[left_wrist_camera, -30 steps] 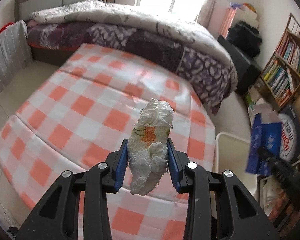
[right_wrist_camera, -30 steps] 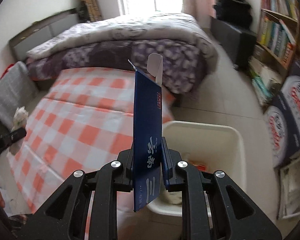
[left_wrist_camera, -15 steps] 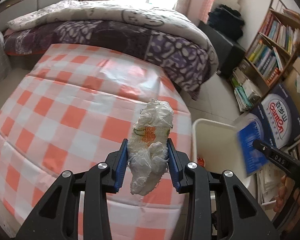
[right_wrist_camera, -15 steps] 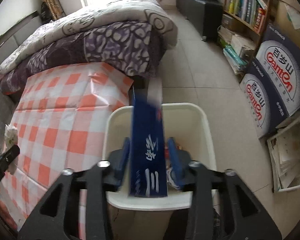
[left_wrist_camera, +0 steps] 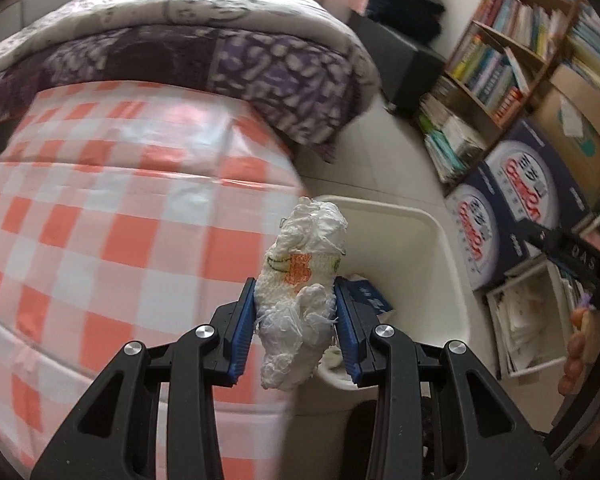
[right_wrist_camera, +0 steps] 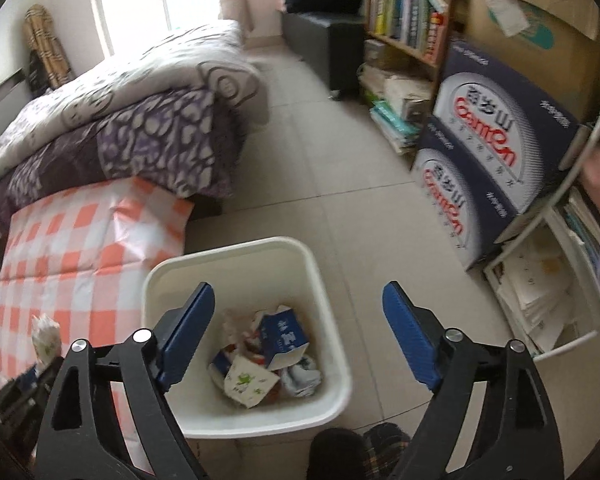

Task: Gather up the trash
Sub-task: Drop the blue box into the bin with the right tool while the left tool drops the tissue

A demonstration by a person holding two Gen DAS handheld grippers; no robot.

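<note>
In the left wrist view, an orange-and-white checked tablecloth [left_wrist_camera: 112,240] fills the left half of the frame, with a purple and grey patterned quilt [left_wrist_camera: 204,52] folded above it. At lower centre the left gripper [left_wrist_camera: 296,316] is clamped on a crumpled white wad of paper with orange print [left_wrist_camera: 300,292], its blue pads [left_wrist_camera: 244,328] pressing both sides of the wad, which stands upright over the near edge of the cloth. Just right of it sits a white rectangular plastic bin [left_wrist_camera: 440,256] on the tiled floor; a blue carton corner [left_wrist_camera: 370,296] shows inside. Dark blue printed cardboard boxes [left_wrist_camera: 512,200] and a wooden bookshelf [left_wrist_camera: 512,60] occupy the upper right.

In the right wrist view, the wad [right_wrist_camera: 46,338] appears at the lower left edge, over the checked cloth [right_wrist_camera: 80,240]. The right gripper [right_wrist_camera: 298,330] hangs at lower centre with its jaws spread wide and nothing between them, directly above the bin [right_wrist_camera: 324,280]. Inside lie a blue carton [right_wrist_camera: 282,336], a white printed paper scrap [right_wrist_camera: 250,384] and other crumpled litter. The boxes [right_wrist_camera: 488,148] stand at right.
</note>
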